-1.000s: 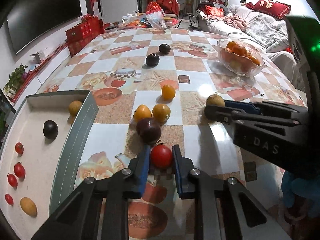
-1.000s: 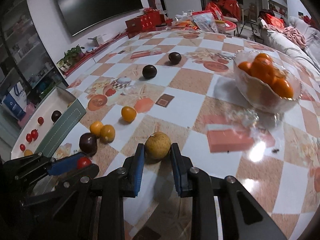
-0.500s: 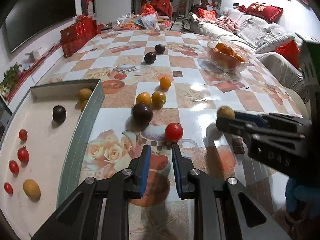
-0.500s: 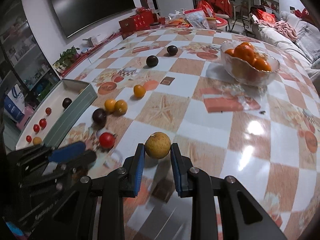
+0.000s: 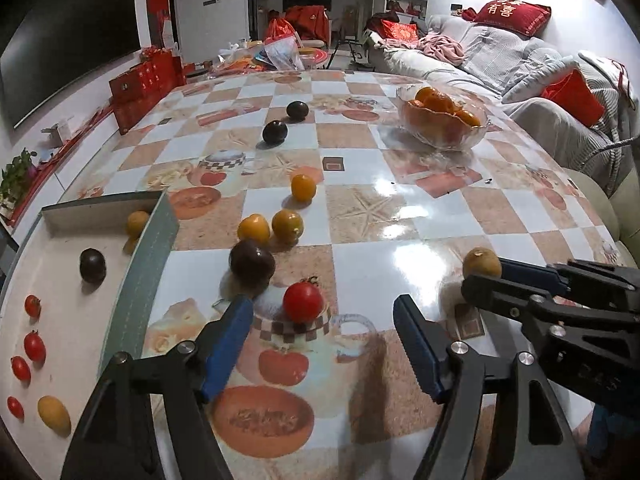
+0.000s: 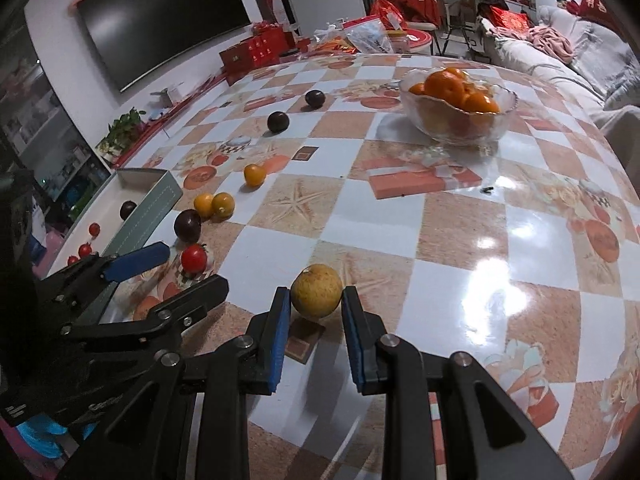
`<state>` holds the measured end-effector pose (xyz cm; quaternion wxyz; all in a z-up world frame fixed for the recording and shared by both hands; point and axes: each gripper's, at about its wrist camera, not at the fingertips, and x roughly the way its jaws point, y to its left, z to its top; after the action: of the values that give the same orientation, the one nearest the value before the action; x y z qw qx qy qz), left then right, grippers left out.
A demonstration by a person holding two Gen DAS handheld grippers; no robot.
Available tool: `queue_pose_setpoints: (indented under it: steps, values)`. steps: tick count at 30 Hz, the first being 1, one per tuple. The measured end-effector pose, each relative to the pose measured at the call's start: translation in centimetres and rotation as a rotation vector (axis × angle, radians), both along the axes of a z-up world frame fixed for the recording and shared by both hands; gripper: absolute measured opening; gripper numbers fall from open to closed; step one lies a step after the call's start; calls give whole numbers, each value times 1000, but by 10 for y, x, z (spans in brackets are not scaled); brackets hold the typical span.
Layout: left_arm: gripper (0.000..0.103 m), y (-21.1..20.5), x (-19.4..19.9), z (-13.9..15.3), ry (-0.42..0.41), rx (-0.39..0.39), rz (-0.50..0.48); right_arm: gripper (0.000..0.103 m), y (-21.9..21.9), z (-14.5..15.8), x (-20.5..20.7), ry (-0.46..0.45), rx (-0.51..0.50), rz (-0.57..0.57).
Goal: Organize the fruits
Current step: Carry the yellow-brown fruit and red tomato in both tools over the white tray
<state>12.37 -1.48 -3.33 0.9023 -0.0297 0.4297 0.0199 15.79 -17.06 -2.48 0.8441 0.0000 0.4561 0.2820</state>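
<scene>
Gripping a round yellow-brown fruit (image 6: 316, 295) at lower centre, the right gripper (image 6: 314, 308) is seen nearly closed. The left gripper (image 5: 322, 316), jaws just opened wide, is pictured empty behind a small red tomato (image 5: 303, 302) on the chequered tablecloth (image 5: 400, 216).

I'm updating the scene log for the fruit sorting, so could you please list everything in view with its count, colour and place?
Cherry tomato: one, red, on the table ahead of the left gripper.
Tray tomatoes: four, red, in the tray's near left part.
Dark plums: four, purple-black; one in the tray, three on the table.
Orange fruits: three, loose mid-table.
Yellow fruits: two, in the tray.
Tray: one, white, grey-green wall, left.
Glass bowl: one, clear, holding oranges, far right.
Table: one, checkered cloth.
Left gripper: fingers apart, having just opened, gripping nothing.
Right gripper: fingers clamping a yellow-brown fruit.
</scene>
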Motion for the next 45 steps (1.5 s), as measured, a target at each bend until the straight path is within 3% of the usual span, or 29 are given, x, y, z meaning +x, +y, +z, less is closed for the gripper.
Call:
queue_pose_setpoints:
  steps: [1,4,6,8,9,22,32,45]
  values:
    - [73,0,3,-1,4,-4,2,29,-1,0,-1,0,3,-3]
    - [48,2,11,-6,33,-17,13,29,-4,1,-2,-1,4,-9]
    - [45,4,13,-7,27,-21,27,29,-5,2,-3,-3,4,-11]
    - [25,6,14,-7,24,-15,34,29,-7,3,-4,-3,5,-16]
    - [23,7,14,-8,23,-21,32,29,-8,3,-4,-3,5,-18]
    - [23,13,-12,5,-2,-70,-6,29,-5,9,-15,-1,-4,-9]
    - [23,34,-45,39,-30,-116,-6,29,21,30,-31,-20,-8,37]
    - [23,120,-110,79,-84,-69,83,29,108,68,-70,-76,-19,195]
